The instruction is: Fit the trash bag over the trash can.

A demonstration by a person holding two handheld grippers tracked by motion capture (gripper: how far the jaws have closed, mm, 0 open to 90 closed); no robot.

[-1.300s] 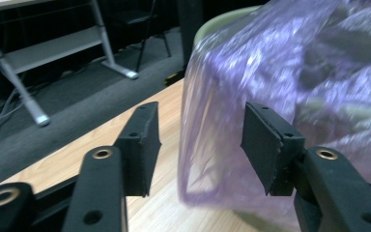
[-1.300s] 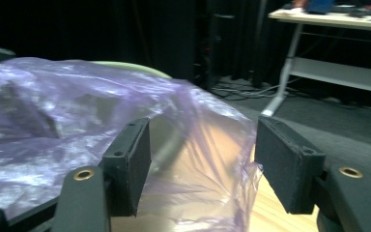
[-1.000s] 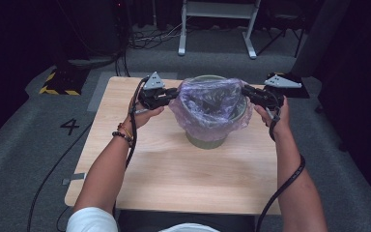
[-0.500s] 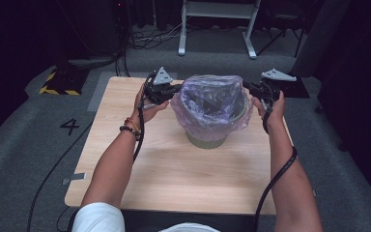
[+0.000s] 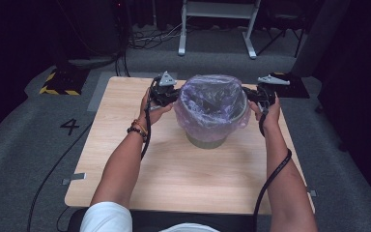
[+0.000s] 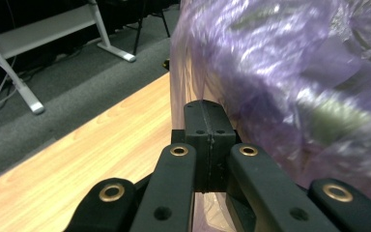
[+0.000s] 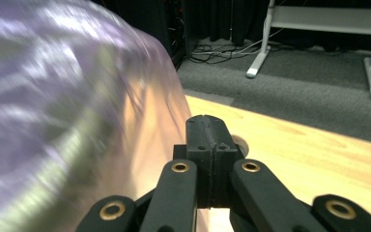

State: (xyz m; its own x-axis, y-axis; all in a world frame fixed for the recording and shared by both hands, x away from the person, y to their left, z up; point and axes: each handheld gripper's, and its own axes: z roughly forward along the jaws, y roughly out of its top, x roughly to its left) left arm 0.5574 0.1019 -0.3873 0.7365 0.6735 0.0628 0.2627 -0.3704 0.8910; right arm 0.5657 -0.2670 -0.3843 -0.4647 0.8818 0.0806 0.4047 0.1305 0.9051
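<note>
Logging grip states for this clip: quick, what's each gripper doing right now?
Left gripper: shut on the purple bag, at the bin's left side.
Right gripper: shut on the purple bag, at its right side.

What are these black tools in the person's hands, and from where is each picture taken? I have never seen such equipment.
A person holds two hand-held grippers, tools with two black fingers that pinch things. The high view looks down from above on a wooden table. On it stands a green bin lined with a purple plastic bag. The left gripper and the right gripper each pinch the bag's edge at opposite sides of the bin. The other two pictures come from small cameras that ride on the grippers: each shows closed black fingers against the purple film, which appears pinched between them.
</note>
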